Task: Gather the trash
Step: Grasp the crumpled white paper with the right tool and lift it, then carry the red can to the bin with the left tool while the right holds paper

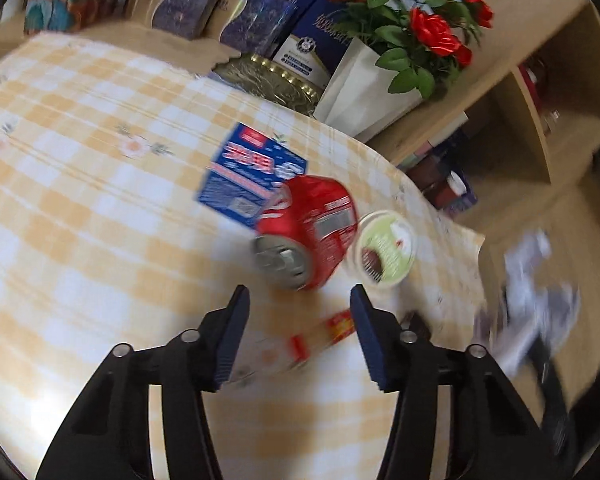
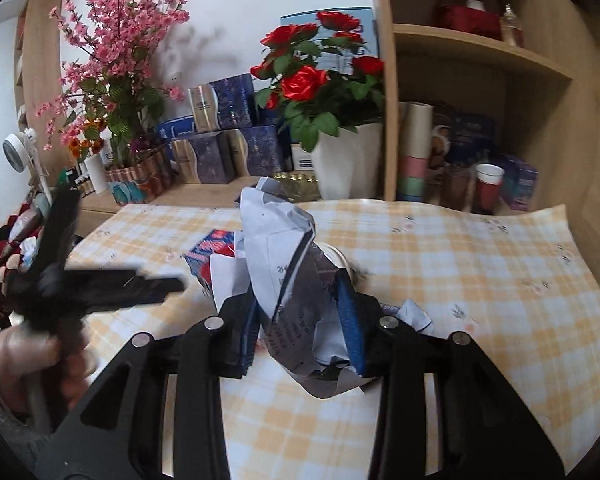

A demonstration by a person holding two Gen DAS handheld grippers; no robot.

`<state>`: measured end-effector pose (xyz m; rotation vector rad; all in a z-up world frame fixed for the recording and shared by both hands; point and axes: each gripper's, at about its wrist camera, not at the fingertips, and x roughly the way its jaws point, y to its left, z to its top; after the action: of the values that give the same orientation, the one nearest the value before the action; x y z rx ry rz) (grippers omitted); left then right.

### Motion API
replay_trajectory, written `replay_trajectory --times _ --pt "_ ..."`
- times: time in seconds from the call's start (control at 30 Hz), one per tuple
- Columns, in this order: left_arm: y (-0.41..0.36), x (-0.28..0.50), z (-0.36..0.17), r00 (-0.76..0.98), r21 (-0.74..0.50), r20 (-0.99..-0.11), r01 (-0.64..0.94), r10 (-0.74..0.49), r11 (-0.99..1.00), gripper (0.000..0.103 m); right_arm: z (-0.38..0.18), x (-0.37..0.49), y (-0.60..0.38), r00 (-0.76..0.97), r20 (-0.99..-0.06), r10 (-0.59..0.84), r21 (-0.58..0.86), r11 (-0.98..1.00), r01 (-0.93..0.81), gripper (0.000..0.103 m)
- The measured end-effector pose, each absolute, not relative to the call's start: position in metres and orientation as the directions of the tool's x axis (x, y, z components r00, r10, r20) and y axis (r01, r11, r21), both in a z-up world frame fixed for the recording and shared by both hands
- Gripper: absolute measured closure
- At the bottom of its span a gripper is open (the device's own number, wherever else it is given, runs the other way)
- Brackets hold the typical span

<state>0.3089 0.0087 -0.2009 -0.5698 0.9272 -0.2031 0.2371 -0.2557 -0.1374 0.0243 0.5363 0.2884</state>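
Right between the blue pads of the right gripper sits a crumpled wad of white and grey printed paper, pinched from both sides and rising toward twelve o'clock above the fingertips. At ten o'clock from that wad, a flattened blue and red carton lies on the yellow-and-white checked tablecloth.

Seen from the left wrist, the left gripper stands partly open with nothing clamped. A dented red drink can lies on its side just beyond the tips at twelve o'clock, its silver top turned toward the claw. Touching it at ten o'clock is the blue carton; at two o'clock rests a small round white cup with a green lid. A thin red and white wrapper lies on the cloth between the fingers. Farther back stands a white pot of red roses.
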Motion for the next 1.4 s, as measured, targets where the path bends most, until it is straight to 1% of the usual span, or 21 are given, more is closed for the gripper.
replay_trajectory --times 0.1,0.2,0.37,0.5,0.57,0.6,0.67,0.8,0.83,0.93,1.1,1.4 --pt "-0.011 0.326 -0.207 0.602 -0.53 -0.714 -0.133 -0.356 0.838 0.056 -0.14 0.224 -0.267 0.82 -0.505 0.268 0.115 0.963 -0.244 0.065" --pt "-0.024 0.342 -0.211 0.622 -0.485 -0.735 -0.204 -0.27 0.85 0.056 -0.139 0.215 -0.279 0.822 -0.506 0.261 0.13 0.965 -0.226 0.065" --pt "-0.032 0.357 -0.214 0.631 -0.422 -0.756 -0.272 -0.171 0.865 0.056 -0.136 0.204 -0.305 0.834 -0.496 0.243 0.162 0.969 -0.185 0.065" --pt "-0.039 0.364 -0.218 0.611 -0.327 -0.788 -0.313 -0.074 0.892 0.056 -0.138 0.198 -0.322 0.837 -0.492 0.237 0.201 0.967 -0.155 0.065" --pt "-0.035 0.366 -0.224 0.596 -0.315 -0.801 -0.349 -0.051 0.882 0.056 -0.138 0.195 -0.326 0.84 -0.491 0.232 0.205 0.968 -0.147 0.065" --pt "-0.033 0.366 -0.228 0.592 -0.327 -0.804 -0.357 -0.058 0.875 0.056 -0.137 0.194 -0.327 0.841 -0.49 0.229 0.205 0.968 -0.145 0.065" --pt "-0.033 0.367 -0.232 0.596 -0.337 -0.799 -0.334 -0.079 0.88 0.061 -0.138 0.19 -0.328 0.84 -0.491 0.231 0.211 0.967 -0.143 0.065" --pt "-0.026 0.365 -0.232 0.604 -0.348 -0.791 -0.312 -0.098 0.884 0.062 -0.138 0.184 -0.331 0.836 -0.498 0.231 0.209 0.967 -0.143 0.065" --pt "-0.019 0.361 -0.23 0.614 -0.371 -0.781 -0.308 -0.115 0.876 0.062 -0.137 0.183 -0.33 0.835 -0.498 0.233 0.209 0.967 -0.145 0.065" --pt "-0.004 0.348 -0.22 0.633 -0.413 -0.757 -0.272 -0.162 0.869 0.062 -0.134 0.178 -0.329 0.835 -0.496 0.239 0.21 0.966 -0.151 0.065" --pt "0.023 0.323 -0.198 0.651 -0.438 -0.735 -0.243 -0.189 0.865 0.062 -0.129 0.171 -0.321 0.835 -0.487 0.256 0.218 0.961 -0.168 0.065" --pt "0.068 0.251 -0.162 0.675 -0.461 -0.702 -0.188 -0.228 0.867 0.062 -0.114 0.144 -0.292 0.821 -0.483 0.303 0.211 0.951 -0.227 0.065"
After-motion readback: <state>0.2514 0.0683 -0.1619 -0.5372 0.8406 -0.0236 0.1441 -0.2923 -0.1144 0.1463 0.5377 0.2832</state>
